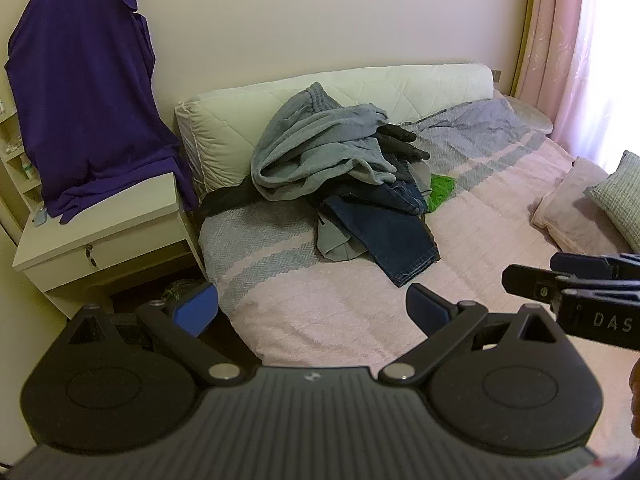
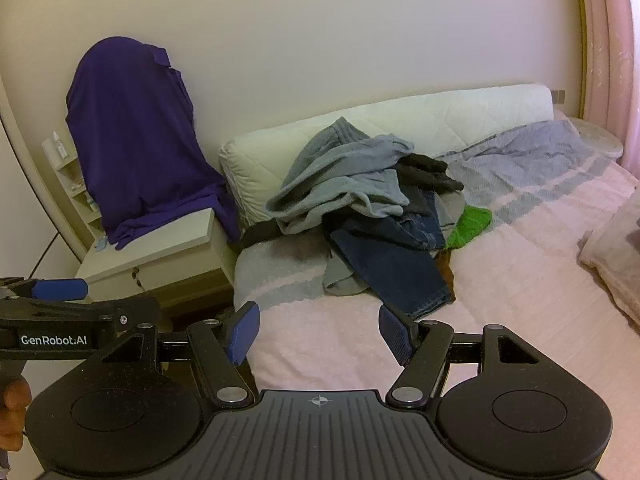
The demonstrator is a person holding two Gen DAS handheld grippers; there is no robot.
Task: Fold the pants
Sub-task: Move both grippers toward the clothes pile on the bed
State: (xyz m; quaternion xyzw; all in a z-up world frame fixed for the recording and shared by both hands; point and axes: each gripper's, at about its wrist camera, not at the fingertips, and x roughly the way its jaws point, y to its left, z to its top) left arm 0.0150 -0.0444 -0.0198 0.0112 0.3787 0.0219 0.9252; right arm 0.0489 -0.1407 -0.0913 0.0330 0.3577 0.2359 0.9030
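I see the bed (image 1: 360, 312) ahead, with the headboard cushion (image 1: 400, 88) along its far edge against the wall. A clothes pile (image 1: 340, 168) lies on the bed, just before the cushion. The sweatpants (image 1: 312, 148) sit on top of the pile; the jeans (image 1: 396, 240) lie beneath, one leg extending toward me. A nightstand (image 1: 104, 236) stands left of the bed, with a shirt (image 1: 84, 100) draped above it. Pillows (image 1: 592, 204) lie at the right. My left gripper (image 1: 312, 312) and right gripper (image 2: 316, 332) hang over the near edge, well apart from the pile.
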